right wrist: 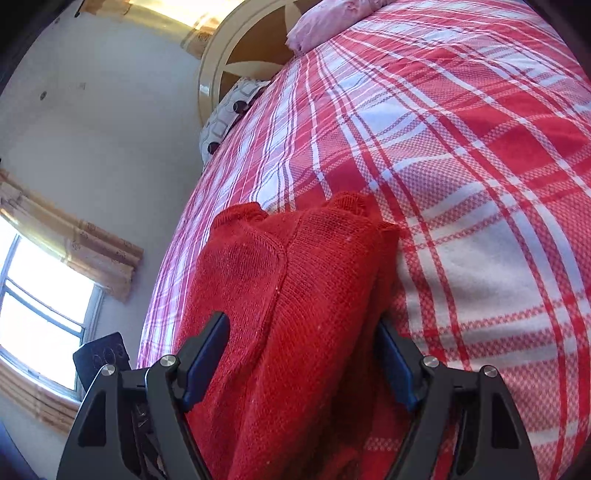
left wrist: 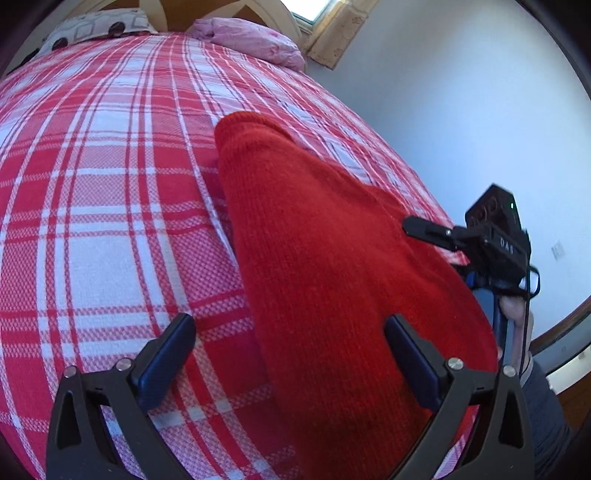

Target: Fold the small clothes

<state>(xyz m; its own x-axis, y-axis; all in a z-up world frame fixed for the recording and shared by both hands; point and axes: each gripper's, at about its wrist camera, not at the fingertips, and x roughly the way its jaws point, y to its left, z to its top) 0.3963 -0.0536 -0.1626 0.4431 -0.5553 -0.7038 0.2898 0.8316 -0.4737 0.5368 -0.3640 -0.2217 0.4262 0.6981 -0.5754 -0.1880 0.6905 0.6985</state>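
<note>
A red knitted garment lies on a bed with a red and white plaid cover. In the left wrist view my left gripper is open, its right finger over the garment's near edge and its left finger over the cover. In the right wrist view the garment looks folded into a long strip. My right gripper is open with its fingers on either side of the strip's near end. The right gripper also shows in the left wrist view at the garment's right edge.
A pink pillow and a patterned pillow lie at the head of the bed by a wooden headboard. A white wall and a curtained window border the bed's side.
</note>
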